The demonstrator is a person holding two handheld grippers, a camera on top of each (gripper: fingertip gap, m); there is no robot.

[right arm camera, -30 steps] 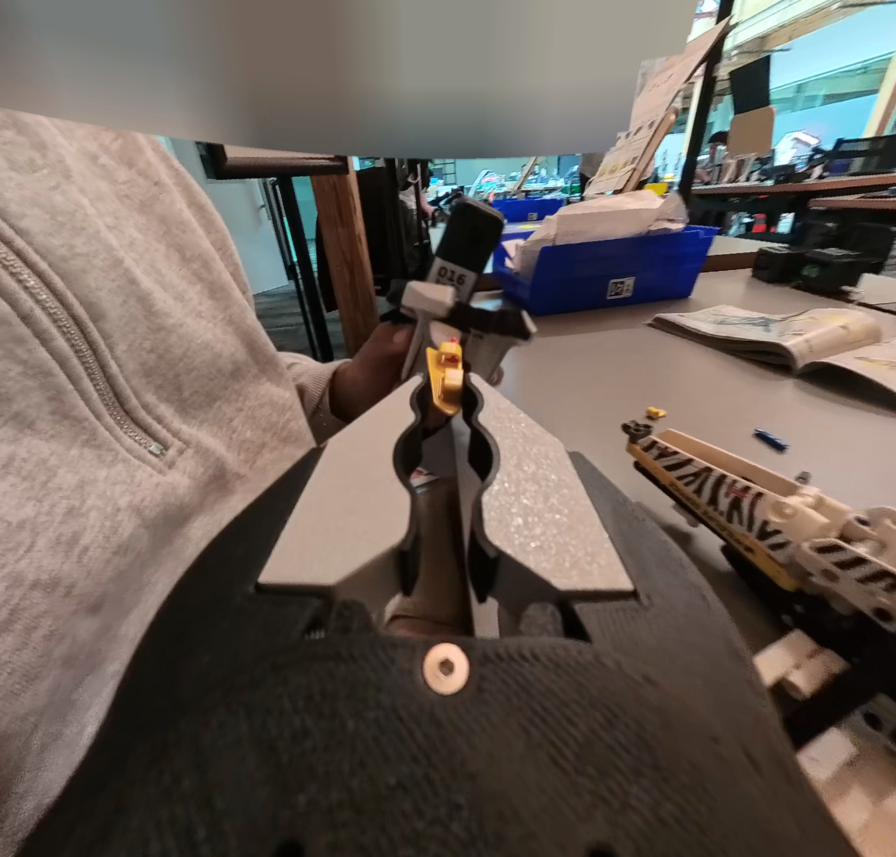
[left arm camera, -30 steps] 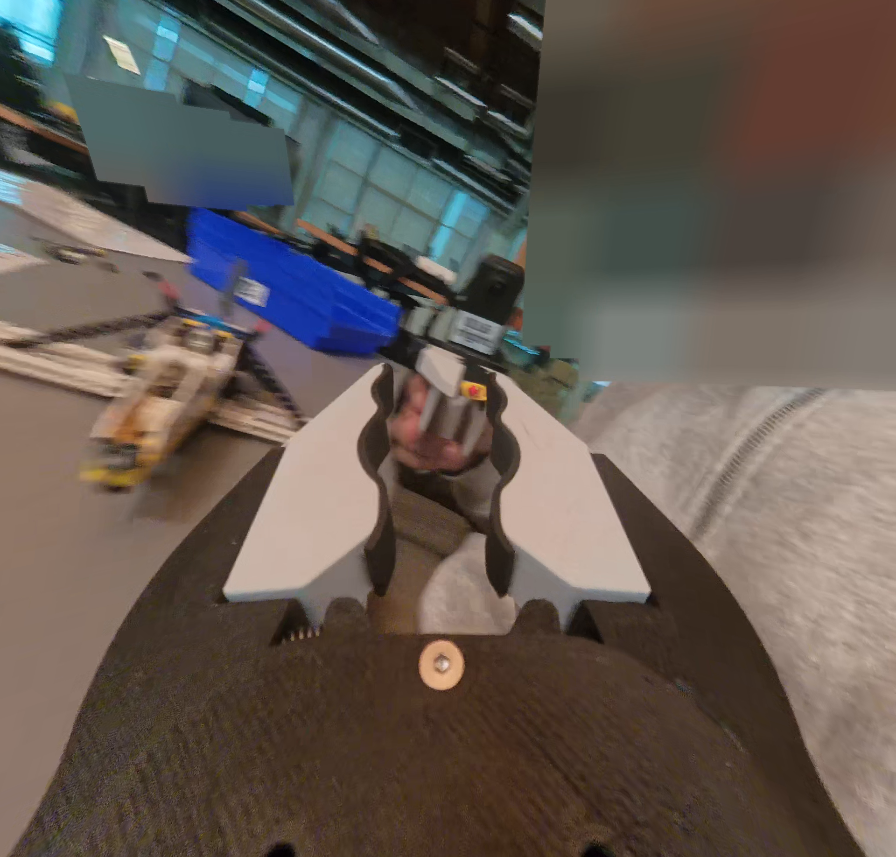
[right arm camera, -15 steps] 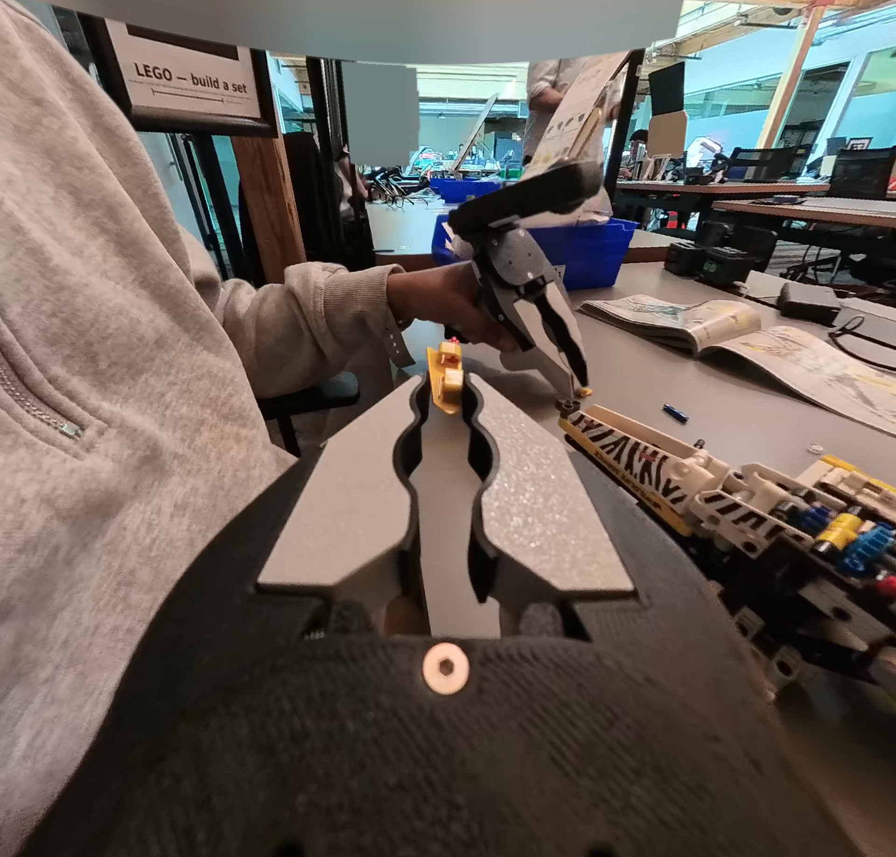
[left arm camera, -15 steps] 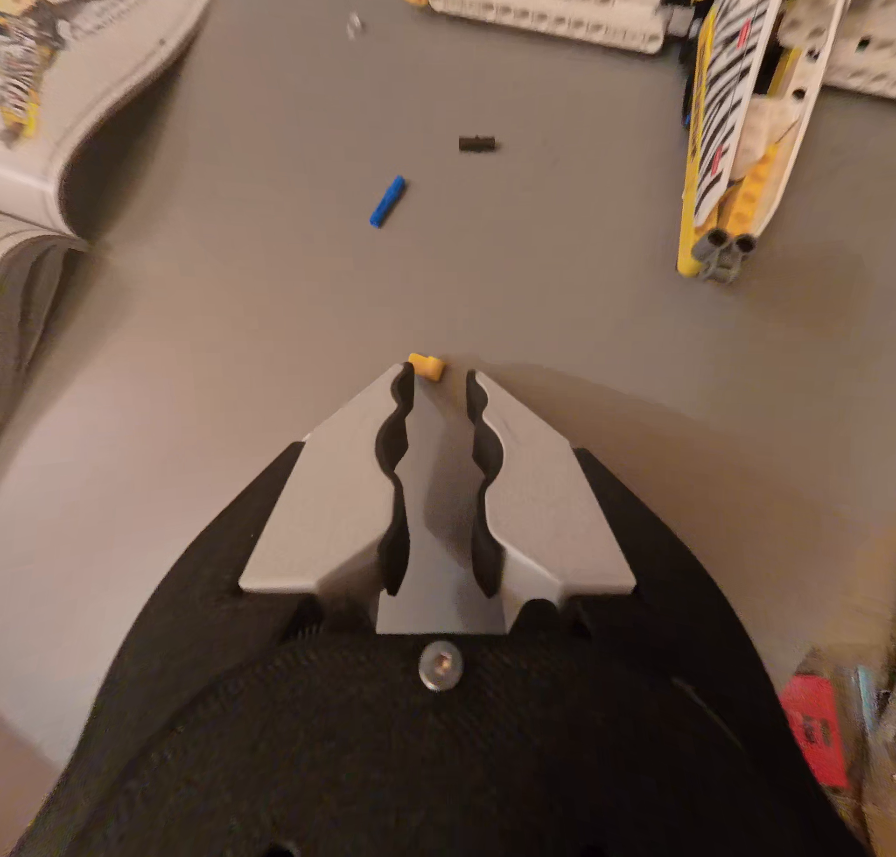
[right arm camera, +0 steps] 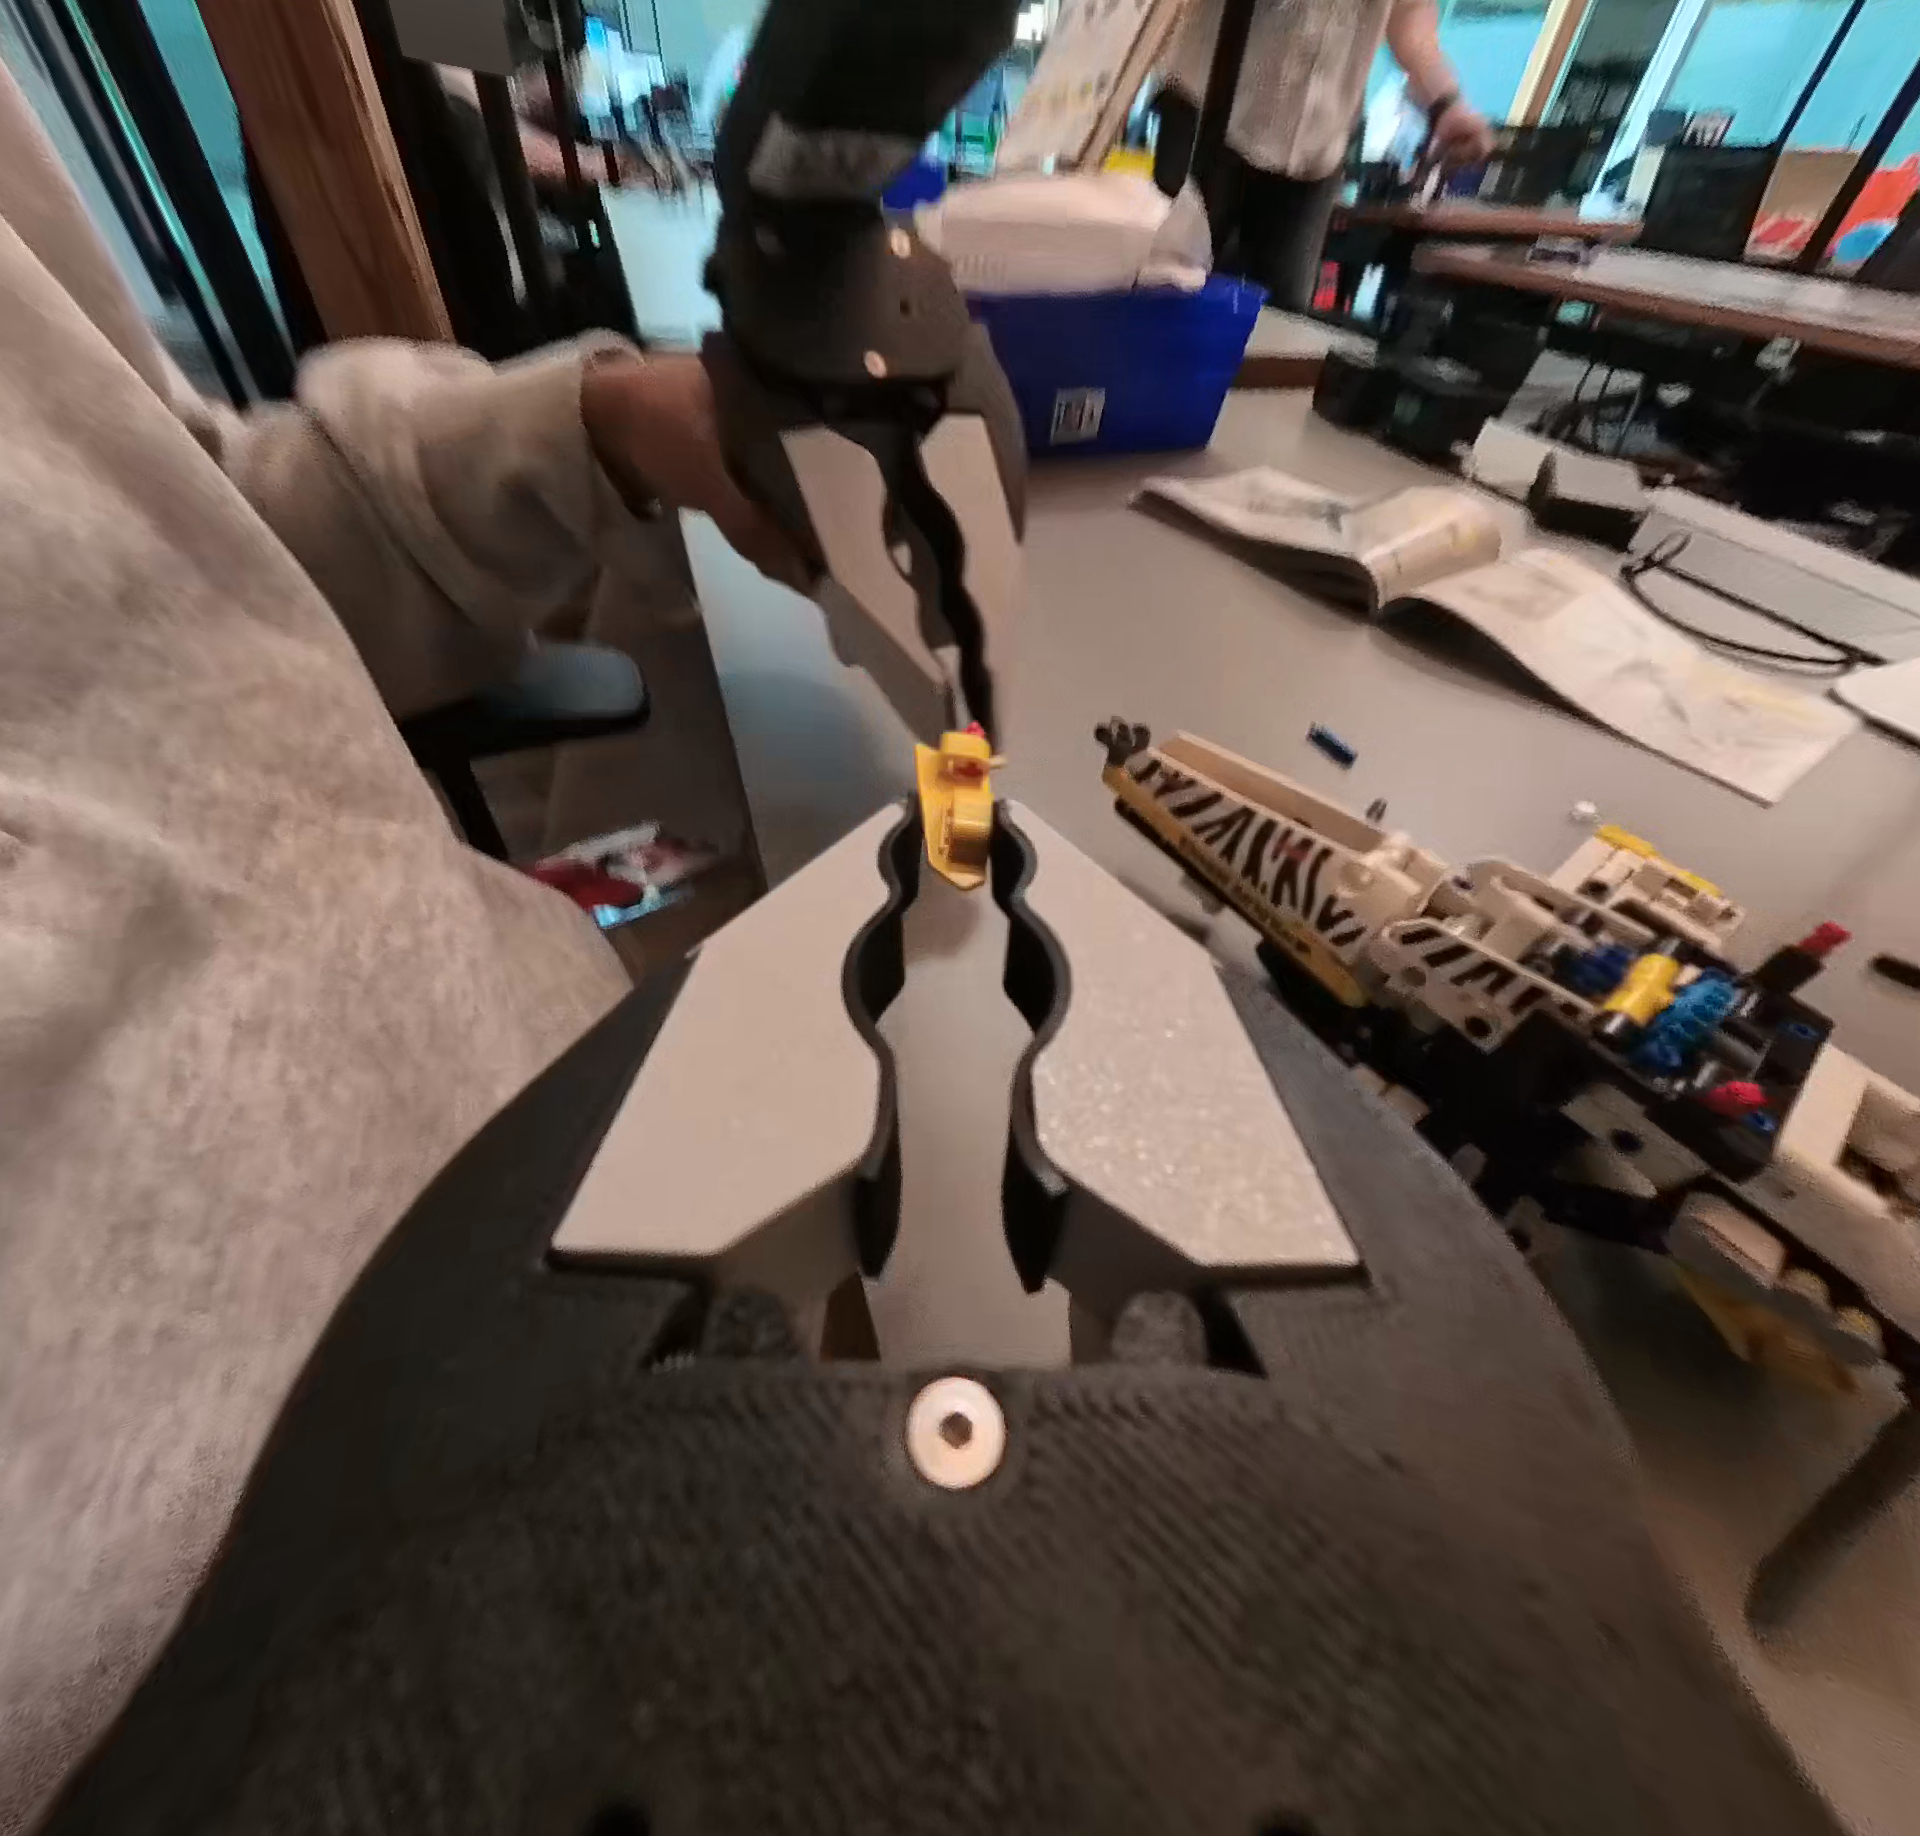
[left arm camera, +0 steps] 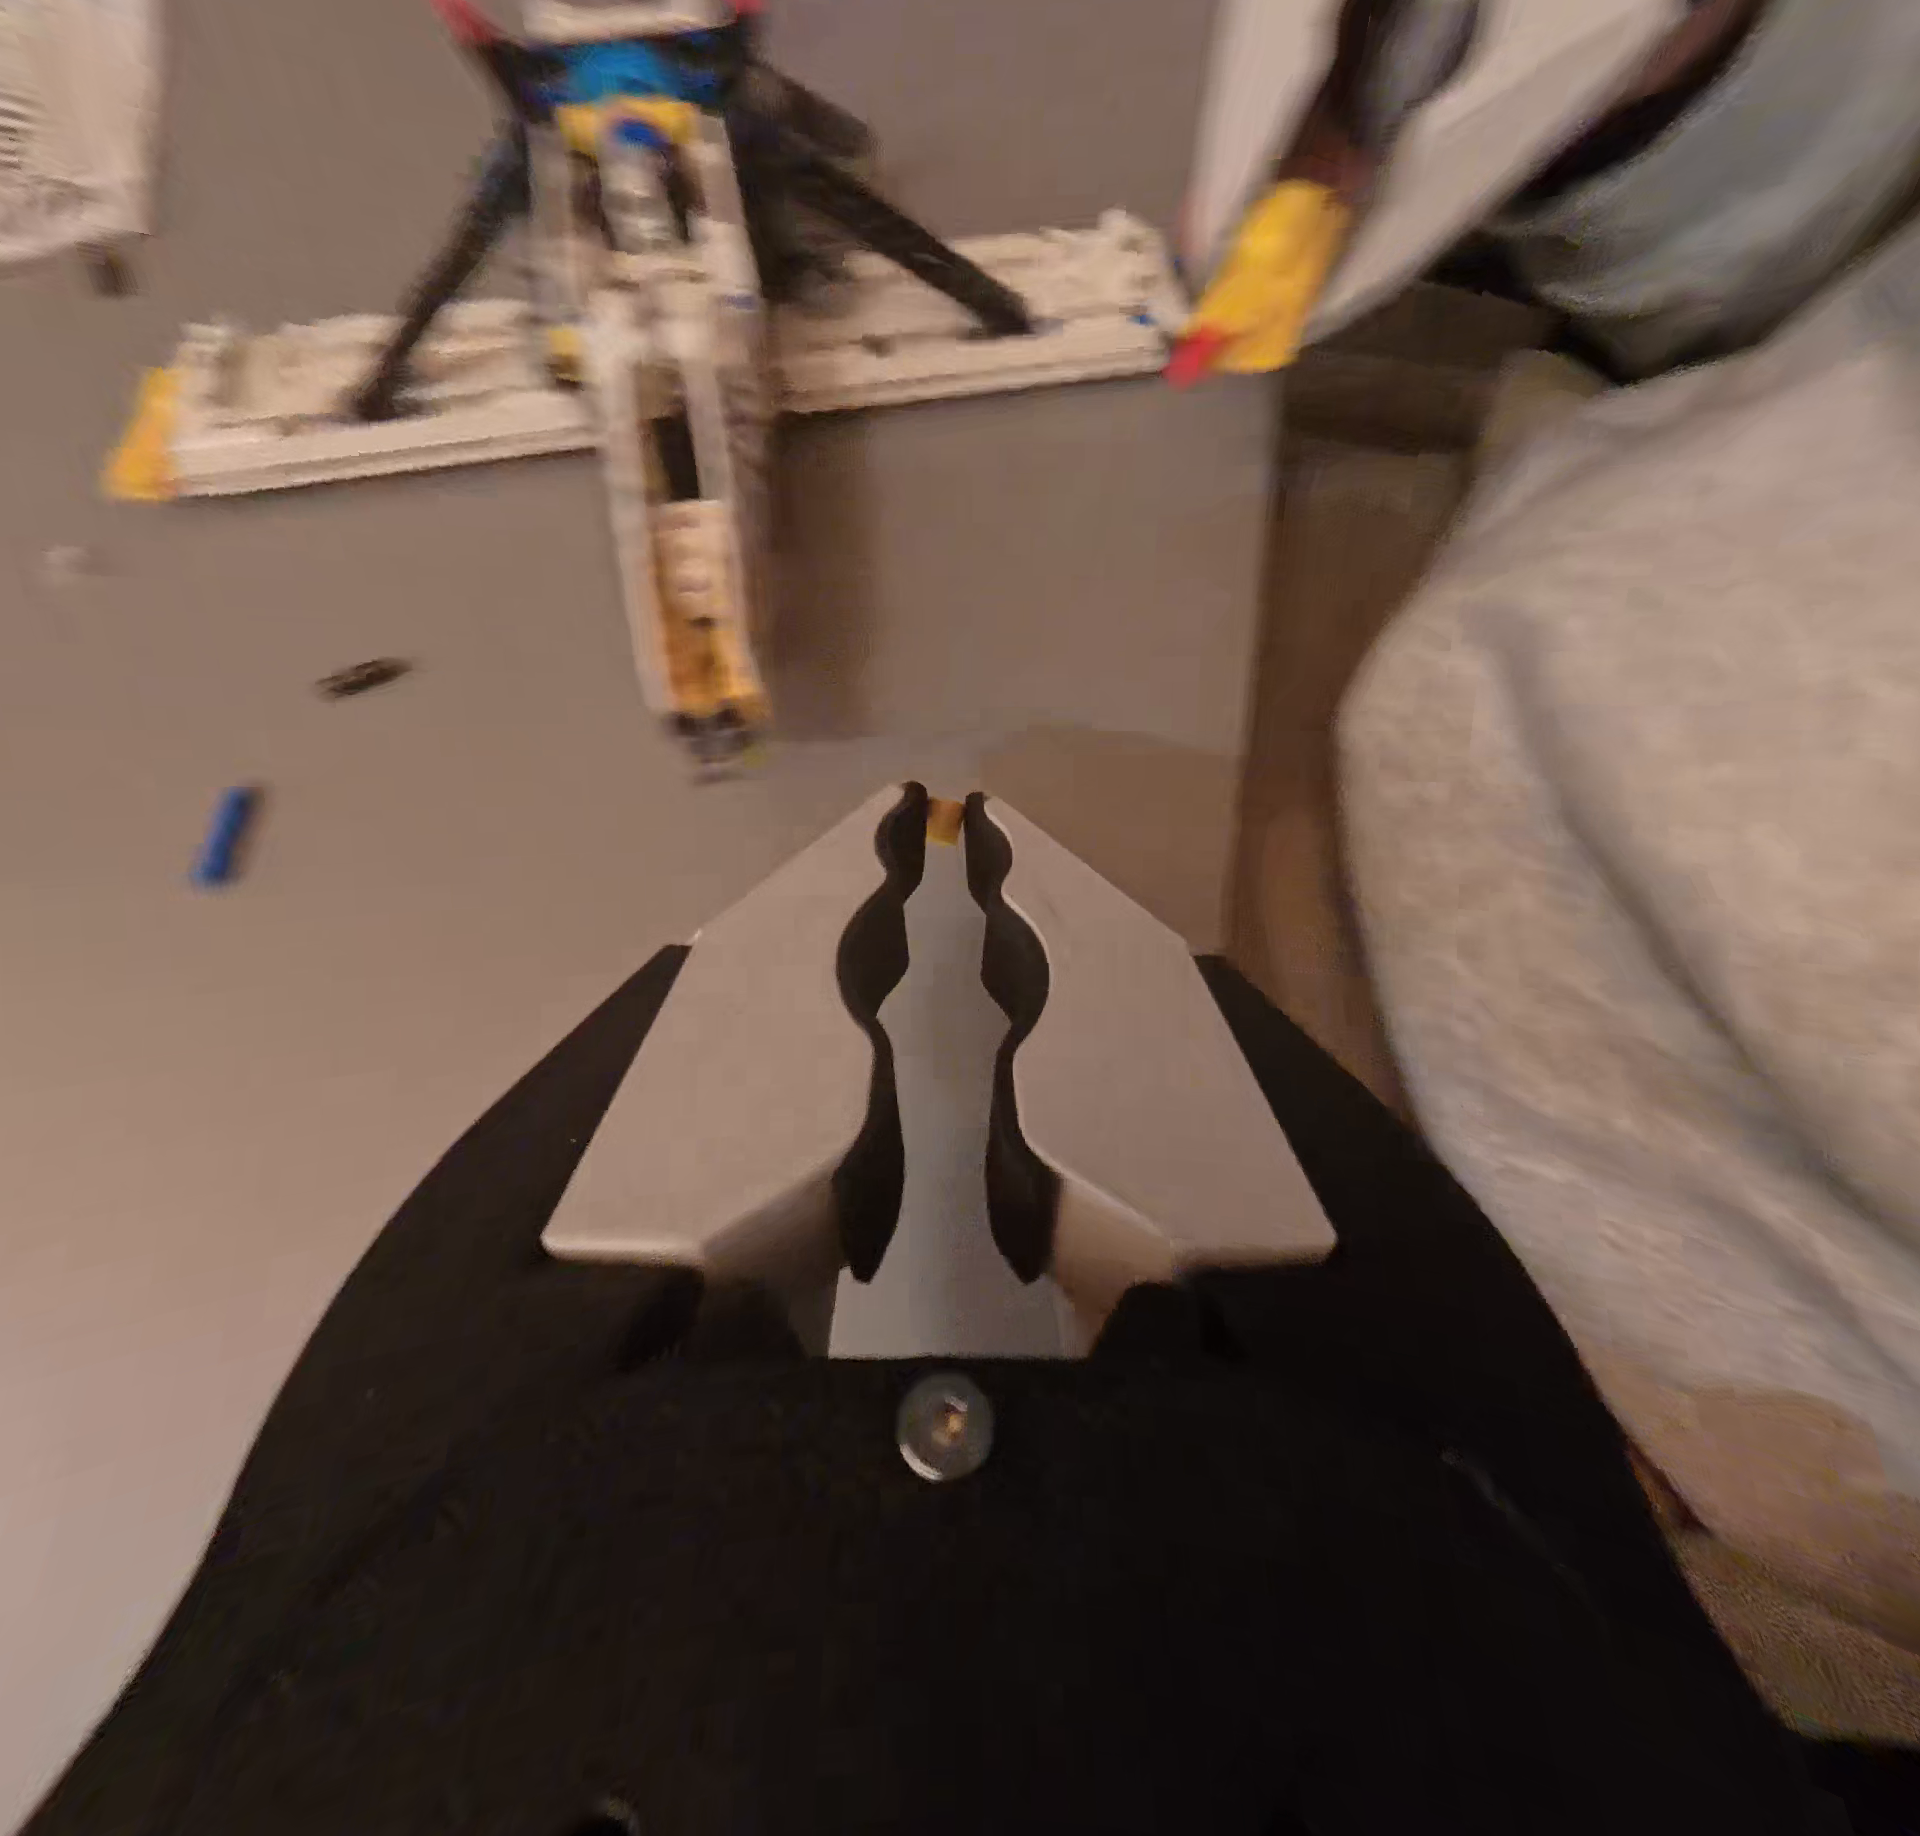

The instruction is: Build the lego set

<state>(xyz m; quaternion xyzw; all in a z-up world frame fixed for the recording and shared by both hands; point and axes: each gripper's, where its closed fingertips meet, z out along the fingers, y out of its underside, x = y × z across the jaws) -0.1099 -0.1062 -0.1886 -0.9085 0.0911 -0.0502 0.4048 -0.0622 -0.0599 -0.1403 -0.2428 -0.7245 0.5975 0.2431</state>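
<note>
My left gripper (left arm camera: pixel 943 807) is shut on a small yellow piece (left arm camera: pixel 943 822) pinched at its tips, held above the grey table (left arm camera: pixel 312 1059). My right gripper (right arm camera: pixel 956 822) is shut on a larger yellow part with a red pin (right arm camera: pixel 961 799). The right gripper (left arm camera: pixel 1276 254) and its yellow part (left arm camera: pixel 1247 316) show at the upper right of the left wrist view. In the right wrist view the left gripper (right arm camera: pixel 964 711) points down, its tips just above the yellow part. The zebra-striped plane model (left arm camera: pixel 665 352) lies on the table; the right wrist view shows it at right (right arm camera: pixel 1351 882).
A blue pin (left arm camera: pixel 223 836) and a black pin (left arm camera: pixel 358 678) lie loose left of the model. An open instruction booklet (right arm camera: pixel 1455 571) and a blue bin (right arm camera: pixel 1112 363) sit farther back. A grey sleeve (left arm camera: pixel 1610 903) fills the right side. The table edge (left arm camera: pixel 1252 643) is close.
My left gripper was open beside the small yellow piece on the table; now it is shut on it, raised, and close to the right gripper. The right gripper kept its yellow part.
</note>
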